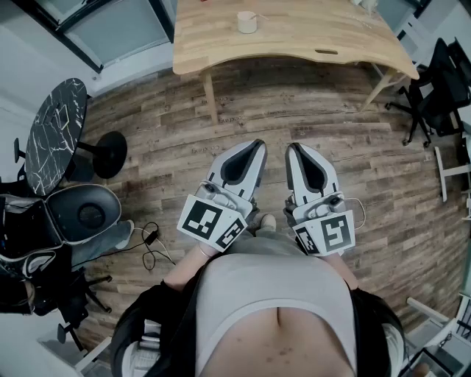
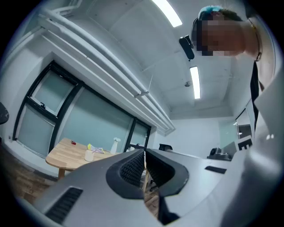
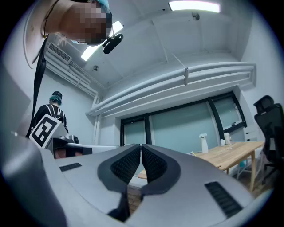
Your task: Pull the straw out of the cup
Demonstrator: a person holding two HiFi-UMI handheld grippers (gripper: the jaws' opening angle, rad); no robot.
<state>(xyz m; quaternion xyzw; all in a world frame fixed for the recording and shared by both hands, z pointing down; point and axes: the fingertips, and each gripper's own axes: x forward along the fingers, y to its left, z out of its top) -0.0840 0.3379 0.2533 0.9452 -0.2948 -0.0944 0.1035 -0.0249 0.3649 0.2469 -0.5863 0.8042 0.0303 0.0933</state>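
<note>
- Head view: the cup (image 1: 247, 22) sits on the wood table (image 1: 316, 40), far from the person. The thin straw (image 1: 259, 15) pokes out of its top. The left gripper (image 1: 257, 145) & right gripper (image 1: 294, 149) are near the person's tummy, over the floor (image 1: 184, 140), well apart from the cup. Both are pinched closed w/ nothing in them. The job isn't started yet, I think.
- Left gripper view: the left gripper (image 2: 144, 157) has its jaws pressed together, empty. The cup (image 2: 89, 155) looks tiny, off to the left on the table (image 2: 62, 157). If this gripper goes in closed, it could bump the cup & tip it over. It has to open first.
- Right gripper view: the right gripper (image 3: 141, 153) is closed too, empty. I see the table (image 3: 230, 153) & a spray bottle (image 3: 203, 142), but I can't find the cup here. The straw is v. thin, so a grab could miss it or squash it. The cup is prob. light, so it might lift up w/ the straw if nothing holds it down.
</note>
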